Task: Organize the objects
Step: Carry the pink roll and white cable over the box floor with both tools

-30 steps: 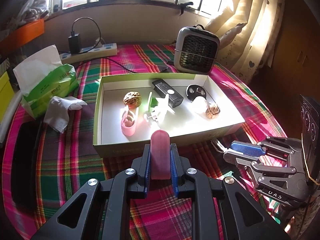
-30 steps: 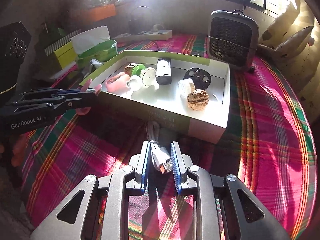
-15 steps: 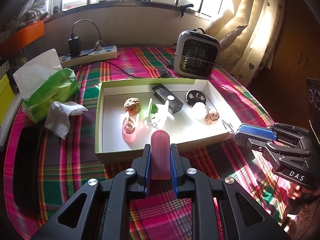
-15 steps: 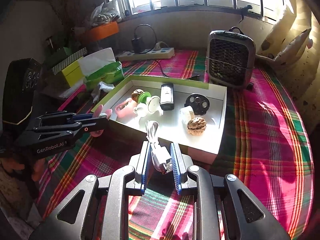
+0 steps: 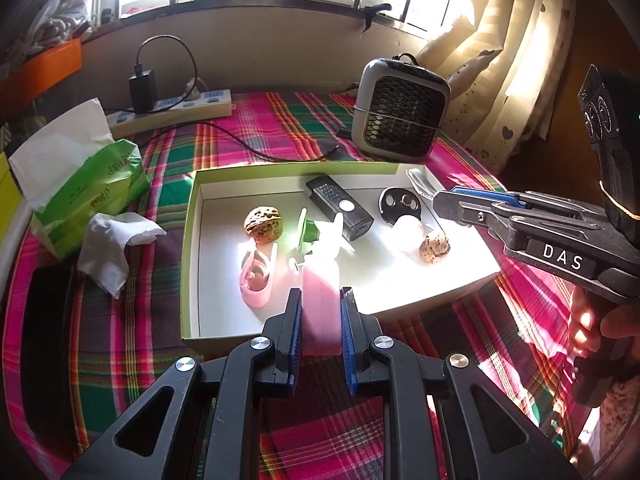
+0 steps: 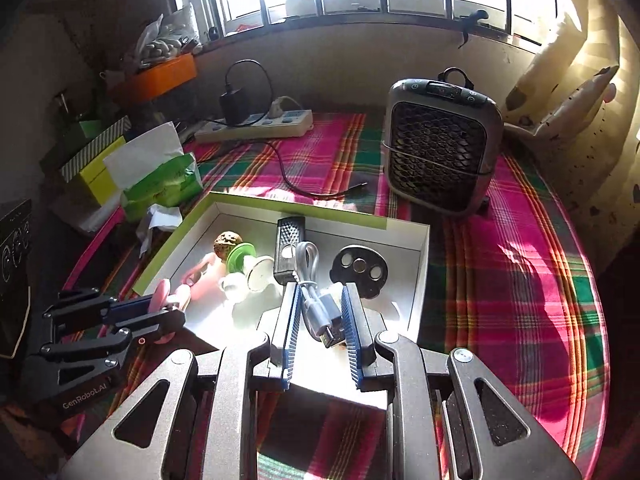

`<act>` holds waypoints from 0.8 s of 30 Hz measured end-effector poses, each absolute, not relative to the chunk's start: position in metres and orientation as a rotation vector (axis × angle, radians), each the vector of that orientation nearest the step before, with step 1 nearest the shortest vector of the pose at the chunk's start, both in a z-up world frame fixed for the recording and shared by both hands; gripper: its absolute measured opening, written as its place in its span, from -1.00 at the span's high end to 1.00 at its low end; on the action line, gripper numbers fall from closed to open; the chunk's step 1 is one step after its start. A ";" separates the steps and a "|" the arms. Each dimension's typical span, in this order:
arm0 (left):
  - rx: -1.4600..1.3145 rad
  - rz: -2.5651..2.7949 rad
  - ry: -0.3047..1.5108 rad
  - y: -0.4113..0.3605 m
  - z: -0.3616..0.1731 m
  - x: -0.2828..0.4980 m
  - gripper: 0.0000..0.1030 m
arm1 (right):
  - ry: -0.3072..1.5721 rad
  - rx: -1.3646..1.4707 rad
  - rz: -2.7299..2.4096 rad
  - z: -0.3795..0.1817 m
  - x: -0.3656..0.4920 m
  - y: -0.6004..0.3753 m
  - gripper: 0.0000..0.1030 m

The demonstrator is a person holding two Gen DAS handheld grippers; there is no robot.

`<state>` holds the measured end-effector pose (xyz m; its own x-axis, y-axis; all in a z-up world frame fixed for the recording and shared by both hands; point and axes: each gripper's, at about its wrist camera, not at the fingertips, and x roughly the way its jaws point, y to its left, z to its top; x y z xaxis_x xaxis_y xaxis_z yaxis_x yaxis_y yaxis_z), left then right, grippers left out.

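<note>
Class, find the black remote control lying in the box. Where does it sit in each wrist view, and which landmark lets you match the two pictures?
Left wrist view: the black remote control lies in the far middle of the box, just above centre.
Right wrist view: the remote is centre frame, just beyond the right claw.
Shared landmark: the grey heater behind the box, upper right in both.

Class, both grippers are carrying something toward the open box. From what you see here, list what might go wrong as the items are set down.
1. The right gripper pinches the grey cable near its plug only; the loose loop may snag the black remote or hang over the box rim.
2. The left gripper holds a pink clip near the crowded fan and pink holder; dropping it may knock them.
</note>
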<state>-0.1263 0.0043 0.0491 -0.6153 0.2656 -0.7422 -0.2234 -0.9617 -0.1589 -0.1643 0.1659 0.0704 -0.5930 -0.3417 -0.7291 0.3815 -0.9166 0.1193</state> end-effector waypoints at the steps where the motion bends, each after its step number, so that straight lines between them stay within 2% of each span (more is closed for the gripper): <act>1: -1.212 2.599 -0.073 0.005 0.048 -0.128 0.70 | 0.068 1.133 -2.489 0.069 -0.169 0.164 0.58; 24: -1.292 2.578 -0.096 0.002 0.028 -0.159 0.70 | 0.109 1.261 -2.464 0.039 -0.221 0.141 0.57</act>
